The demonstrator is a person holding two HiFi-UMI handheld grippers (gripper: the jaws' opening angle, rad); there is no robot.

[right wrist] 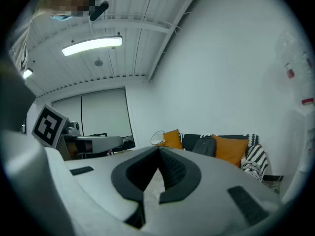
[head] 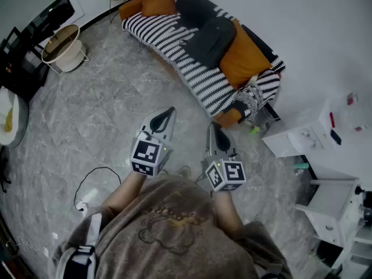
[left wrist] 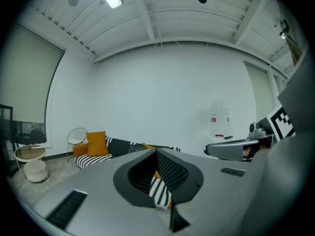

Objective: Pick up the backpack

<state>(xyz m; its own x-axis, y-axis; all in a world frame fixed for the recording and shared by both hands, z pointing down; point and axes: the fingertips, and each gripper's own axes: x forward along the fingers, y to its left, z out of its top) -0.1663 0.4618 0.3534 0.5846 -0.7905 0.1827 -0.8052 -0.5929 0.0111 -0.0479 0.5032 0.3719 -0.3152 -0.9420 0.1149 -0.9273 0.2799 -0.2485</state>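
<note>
We hold the left gripper (head: pixel 167 113) and right gripper (head: pixel 217 130) side by side at lower centre, jaws pressed together, both empty. The dark grey backpack (head: pixel 212 39) lies well apart, upper centre, on the striped sofa (head: pixel 203 83).

Bright, even light from ceiling tube lamp (right wrist: pixel 92 44), slightly blown out; only faint shadows on floor (head: pixel 87 121); all views sharp centrally, fisheye-bent at edges, corners vignetted black in both gripper views.
</note>
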